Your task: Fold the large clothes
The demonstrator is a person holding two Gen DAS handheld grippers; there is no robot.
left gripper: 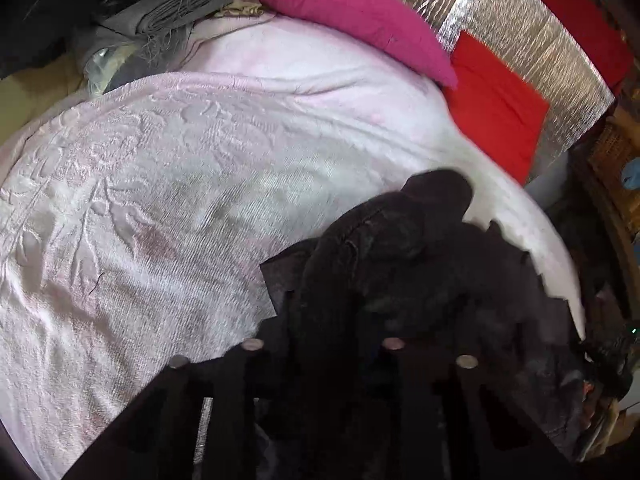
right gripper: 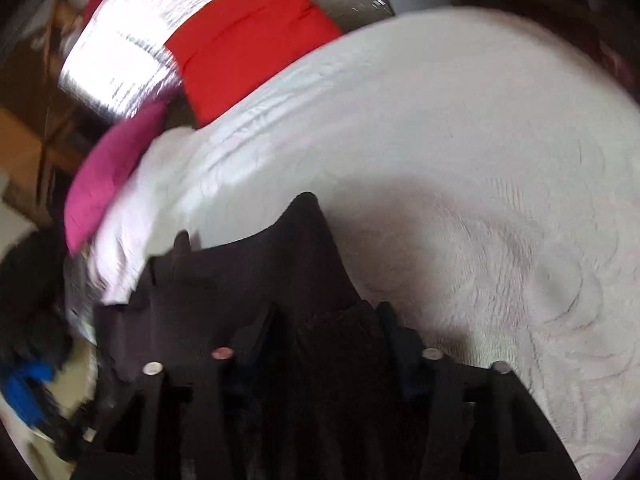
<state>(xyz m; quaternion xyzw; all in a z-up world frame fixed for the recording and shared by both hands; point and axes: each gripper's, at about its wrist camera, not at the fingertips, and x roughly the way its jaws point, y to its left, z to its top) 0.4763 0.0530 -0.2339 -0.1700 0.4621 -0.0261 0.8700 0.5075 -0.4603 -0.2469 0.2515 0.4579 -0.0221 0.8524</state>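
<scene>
Nearest in the left wrist view, the left hand-held gripper is pinching a bunched fold of a dark garment, its jaws nearly together with thick black cloth heaped between and over them. In the right wrist view, the right hand-held gripper is clamping another part of the same dark garment, jaws a little apart with a flat layer of cloth between them. The garment is hanging and draping just above a bed covered by a pale pink embossed blanket. It is looking soft, limp and fairly heavy, likely to sag and slide between the two grips; hems or seams are probably the safest places to hold. Farther off, a magenta pillow and a red cushion are lying at the head of the bed against a silver foil panel. No labels or writing are readable.
</scene>
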